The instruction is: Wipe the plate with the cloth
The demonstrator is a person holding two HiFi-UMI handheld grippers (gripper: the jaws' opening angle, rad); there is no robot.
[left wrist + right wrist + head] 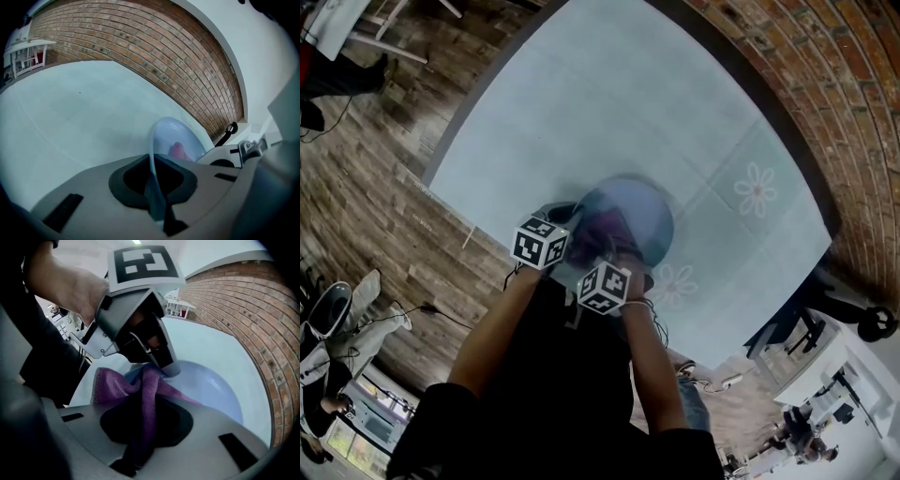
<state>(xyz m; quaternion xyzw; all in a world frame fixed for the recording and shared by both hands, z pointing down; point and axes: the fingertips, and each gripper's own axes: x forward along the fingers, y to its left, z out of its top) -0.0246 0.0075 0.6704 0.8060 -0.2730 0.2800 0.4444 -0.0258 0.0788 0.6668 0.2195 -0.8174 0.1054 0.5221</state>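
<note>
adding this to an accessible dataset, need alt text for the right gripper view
The right gripper is shut on a purple cloth that drapes onto a pale blue plate. Above it, the left gripper, held in a person's hand, clamps the plate's rim. A brick wall curves along the right.

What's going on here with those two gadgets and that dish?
A person is wiping a plate using two hand-held grippers at a light blue table. The left gripper is clamped on the rim of the pale blue plate. The right gripper pinches a purple cloth, which drapes onto the plate.
</note>
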